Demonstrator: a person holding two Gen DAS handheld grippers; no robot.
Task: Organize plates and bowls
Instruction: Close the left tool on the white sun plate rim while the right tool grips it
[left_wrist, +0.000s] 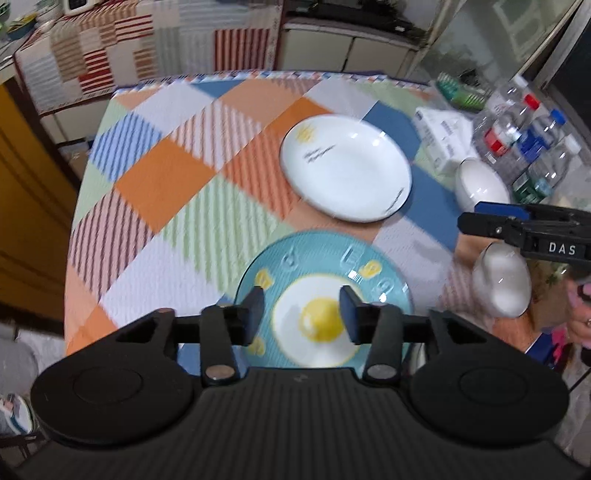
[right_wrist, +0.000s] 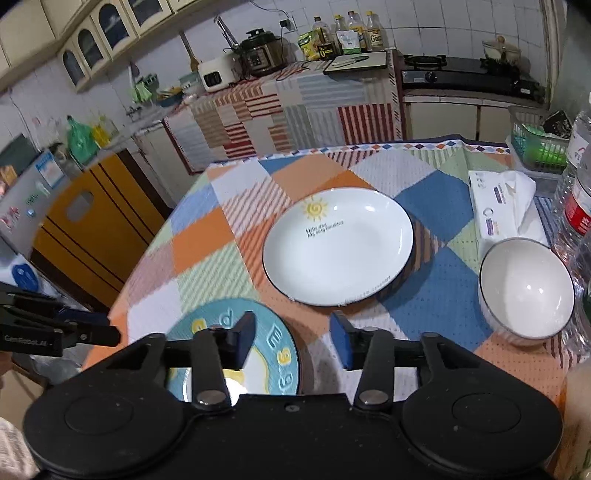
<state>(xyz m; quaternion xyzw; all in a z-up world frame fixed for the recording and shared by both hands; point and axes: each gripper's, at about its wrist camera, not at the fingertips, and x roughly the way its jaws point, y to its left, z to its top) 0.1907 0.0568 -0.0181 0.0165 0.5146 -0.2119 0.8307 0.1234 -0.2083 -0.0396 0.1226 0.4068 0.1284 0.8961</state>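
The left tongs (left_wrist: 303, 314) are spread wide w/ nothing between them. They hang over the blue egg plate (left_wrist: 325, 295), which lies flat on the table (left_wrist: 166, 184). The plate is round, so no long side; its yellow yolk sits right between the two tips. The raised letters run around the rim, on the side away from the tongs.

Past the blue plate, further from the left tongs, lies the white plate (left_wrist: 345, 168), flat & face up. Its little sun sits on the far-left part of the rim, and the words run across under it.

The right tongs (right_wrist: 293, 338) are spread too, holding nothing. In the right view the blue plate is under the left tip, & the white plate is just ahead. A white bowl (right_wrist: 526, 288) stands open side up, off to the right of the right tongs. The left view shows 2 white bowls on that side; the nearer one (left_wrist: 502, 280) is just below the right tongs, blurry. A tissue box (right_wrist: 502, 206) & water bottles (left_wrist: 524, 136) sit beyond the bowl, near the table edge.
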